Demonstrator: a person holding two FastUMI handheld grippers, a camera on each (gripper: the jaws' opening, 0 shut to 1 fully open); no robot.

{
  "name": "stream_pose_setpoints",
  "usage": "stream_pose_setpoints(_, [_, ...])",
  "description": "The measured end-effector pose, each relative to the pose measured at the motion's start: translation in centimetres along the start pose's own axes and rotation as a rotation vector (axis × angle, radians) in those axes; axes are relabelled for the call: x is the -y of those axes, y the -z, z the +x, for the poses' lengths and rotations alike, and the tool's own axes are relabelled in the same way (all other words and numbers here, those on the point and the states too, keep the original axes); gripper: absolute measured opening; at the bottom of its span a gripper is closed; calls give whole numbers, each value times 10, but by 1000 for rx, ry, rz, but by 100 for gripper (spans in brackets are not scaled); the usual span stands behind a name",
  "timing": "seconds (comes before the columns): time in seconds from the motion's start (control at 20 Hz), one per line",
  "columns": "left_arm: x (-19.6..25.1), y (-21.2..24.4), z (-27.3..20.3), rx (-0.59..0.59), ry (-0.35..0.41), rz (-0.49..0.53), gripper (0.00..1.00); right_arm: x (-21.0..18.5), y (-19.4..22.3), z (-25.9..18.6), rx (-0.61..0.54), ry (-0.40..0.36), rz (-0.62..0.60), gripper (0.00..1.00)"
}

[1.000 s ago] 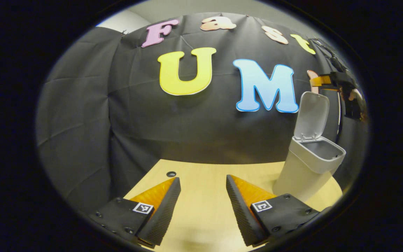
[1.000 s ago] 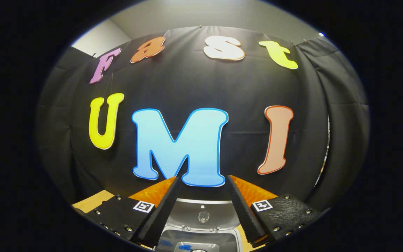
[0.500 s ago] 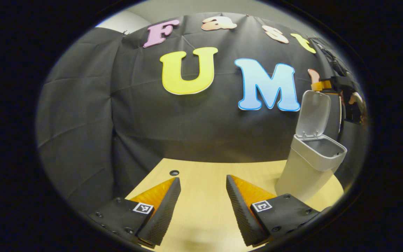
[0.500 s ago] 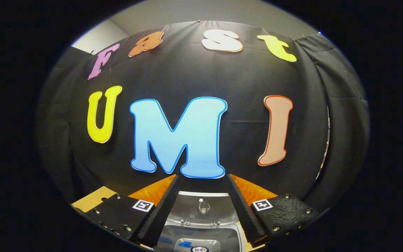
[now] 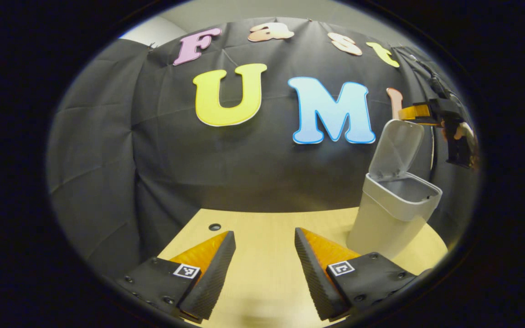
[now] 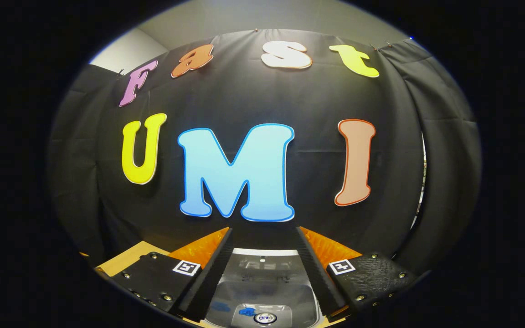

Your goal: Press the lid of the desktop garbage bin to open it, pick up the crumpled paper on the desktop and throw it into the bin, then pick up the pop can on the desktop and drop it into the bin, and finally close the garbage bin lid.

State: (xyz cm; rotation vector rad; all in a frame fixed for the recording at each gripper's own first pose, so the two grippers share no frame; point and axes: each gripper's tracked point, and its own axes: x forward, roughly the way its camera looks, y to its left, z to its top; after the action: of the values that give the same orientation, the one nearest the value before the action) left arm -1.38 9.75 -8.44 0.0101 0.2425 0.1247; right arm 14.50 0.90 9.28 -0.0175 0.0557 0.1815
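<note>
left tongs (image 5: 262, 266) apart over wooden table (image 5: 262, 228) | right tongs (image 6: 262, 269) apart above smooth plastic bin (image 5: 392, 214), lid (image 5: 394, 148) tilted | round can top (image 6: 264, 317) inside

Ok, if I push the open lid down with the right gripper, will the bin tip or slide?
It might. The bin is tall and narrow, likely light plastic, so a sideways shove could tip it. The lid stands hinged upright; pressing downward should swing it shut. The right gripper hovers above, open.

I see the pale grey garbage bin (image 5: 388, 214) upright on the tabletop (image 5: 262, 255), its lid (image 5: 394, 148) tilted open; the pop can (image 6: 265, 317) lies inside
</note>
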Motion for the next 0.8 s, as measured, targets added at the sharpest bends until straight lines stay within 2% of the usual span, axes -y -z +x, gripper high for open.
stream_pose_setpoints(0.3, [12,2,-6,2,24,-8,84,-2,18,-21,-33,-29,8,87])
stream_pose_setpoints(0.35, [14,2,-6,1,28,-7,87,-3,21,-25,-39,-34,8,87])
stream_pose_setpoints(0.8, [23,6,-12,-4,35,-10,87,-8,68,-39,-146,-59,1,87])
